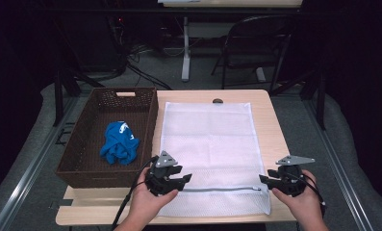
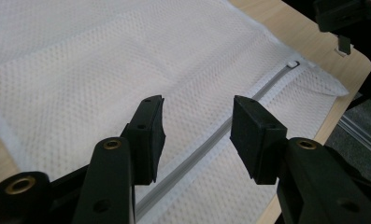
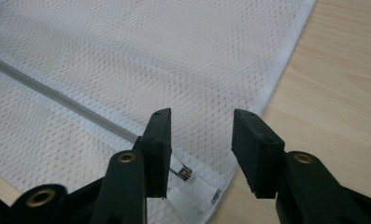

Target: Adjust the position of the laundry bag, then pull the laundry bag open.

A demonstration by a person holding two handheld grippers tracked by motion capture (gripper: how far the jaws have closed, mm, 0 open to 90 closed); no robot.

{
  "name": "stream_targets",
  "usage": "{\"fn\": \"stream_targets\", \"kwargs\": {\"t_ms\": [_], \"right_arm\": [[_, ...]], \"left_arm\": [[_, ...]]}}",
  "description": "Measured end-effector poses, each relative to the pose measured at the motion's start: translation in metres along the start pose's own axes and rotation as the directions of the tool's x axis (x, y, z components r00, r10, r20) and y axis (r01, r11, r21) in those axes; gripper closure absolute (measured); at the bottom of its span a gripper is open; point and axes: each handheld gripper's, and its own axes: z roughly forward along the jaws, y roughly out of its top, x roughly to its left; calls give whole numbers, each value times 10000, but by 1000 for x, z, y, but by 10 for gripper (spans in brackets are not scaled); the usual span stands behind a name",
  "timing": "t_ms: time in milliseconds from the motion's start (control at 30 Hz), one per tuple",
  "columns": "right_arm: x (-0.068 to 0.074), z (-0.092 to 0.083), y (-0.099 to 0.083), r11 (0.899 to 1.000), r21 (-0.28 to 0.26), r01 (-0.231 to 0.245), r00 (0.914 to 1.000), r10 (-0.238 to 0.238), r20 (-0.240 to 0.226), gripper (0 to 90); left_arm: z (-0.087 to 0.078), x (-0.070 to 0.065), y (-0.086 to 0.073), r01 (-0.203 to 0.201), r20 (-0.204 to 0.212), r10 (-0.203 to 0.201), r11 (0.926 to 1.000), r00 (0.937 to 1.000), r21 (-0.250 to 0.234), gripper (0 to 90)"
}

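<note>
A white mesh laundry bag [image 1: 208, 144] lies flat on the wooden table [image 1: 268, 103], its grey zipper [image 1: 222, 189] running along the near end. My left gripper [image 1: 179, 182] hovers open at the zipper's left end; in the left gripper view the zipper [image 2: 206, 144] passes between its open jaws. My right gripper [image 1: 264, 179] is open at the bag's near right corner, and in the right gripper view the zipper pull [image 3: 185, 173] lies beside its left jaw. A crumpled blue garment [image 1: 120, 143] sits in the brown basket [image 1: 82, 144].
The basket stands along the table's left side, touching the bag's left edge. A small dark object [image 1: 218, 101] rests at the table's far edge. A folding chair [image 1: 256, 43] and a table leg [image 1: 185, 48] stand on the floor beyond.
</note>
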Motion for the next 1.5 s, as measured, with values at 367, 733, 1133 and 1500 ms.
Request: {"fn": "stream_targets", "kwargs": {"t_ms": [367,733,1133,1500], "right_arm": [[-19,20,-15,9928,372,-1137,9935,1132,151,624],[-26,34,-19,9857,723,-1523,9883,1515,157,634],[-25,37,-18,9813,642,-1813,9834,1805,186,627],[-28,39,-21,9825,692,-1731,9849,1730,72,609]], "left_arm": [[40,-22,10,-548,264,539,9979,9982,337,551],[73,-37,16,-742,713,694,9950,9950,669,588],[110,-65,35,-1315,1327,1172,9858,9842,1047,626],[146,-87,41,-1766,1859,1486,9736,9713,1447,681]]}}
